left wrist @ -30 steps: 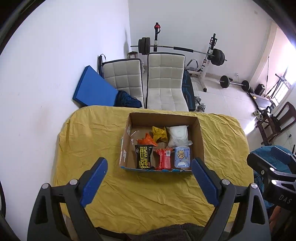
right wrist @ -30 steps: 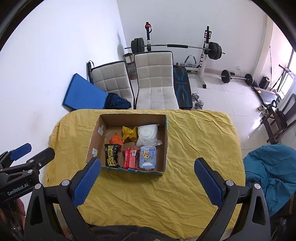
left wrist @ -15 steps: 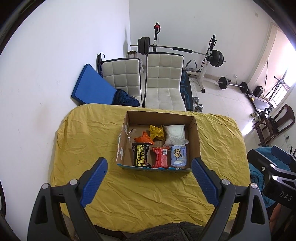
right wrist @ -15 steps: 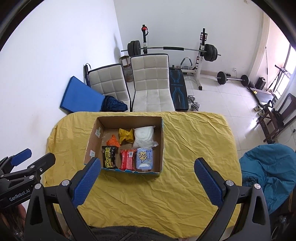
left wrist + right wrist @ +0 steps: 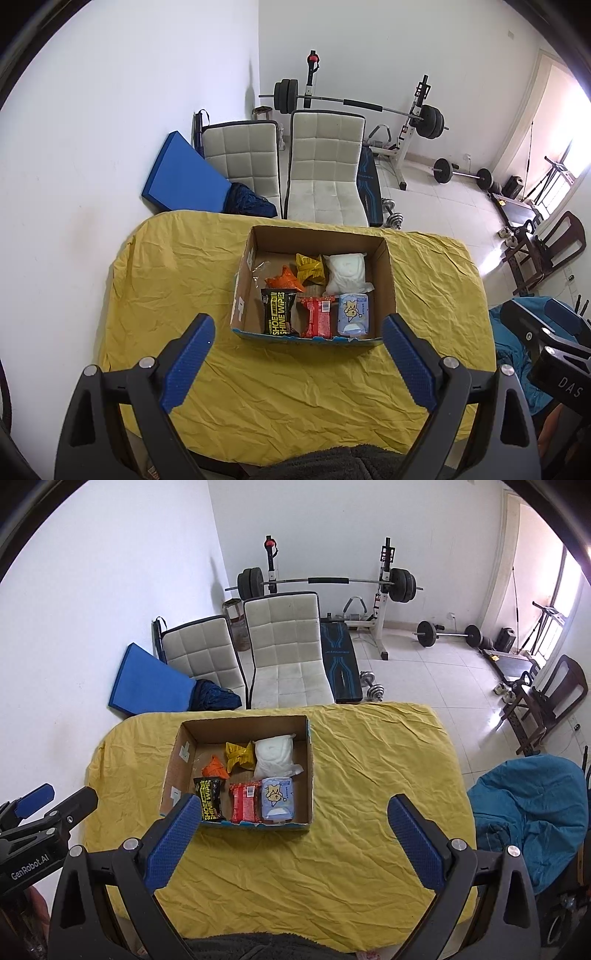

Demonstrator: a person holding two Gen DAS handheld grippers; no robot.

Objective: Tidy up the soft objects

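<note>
An open cardboard box (image 5: 387, 280) (image 5: 309, 768) sits on the yellow-covered table (image 5: 177, 280) (image 5: 369, 768). Inside lie a black shoe-wipes pack (image 5: 277, 312) (image 5: 211, 799), a red pack (image 5: 317, 318) (image 5: 244, 802), a light blue tissue pack (image 5: 353, 314) (image 5: 277, 798), a white soft pack (image 5: 345, 272) (image 5: 275, 755), a yellow packet (image 5: 309, 267) (image 5: 240, 755) and an orange packet (image 5: 284, 281) (image 5: 215, 770). My left gripper (image 5: 297, 338) and right gripper (image 5: 293, 818) are both open and empty, held high above the table's near edge.
Two white padded chairs (image 5: 325, 173) stand behind the table, with a blue mat (image 5: 181, 182) against the wall. A barbell rack (image 5: 325, 581) and weights are further back. A teal cloth-covered seat (image 5: 528, 812) is right of the table.
Both grippers have pulled back and up from the table, so the box looks smaller and farther. Nothing in the box has moved.
</note>
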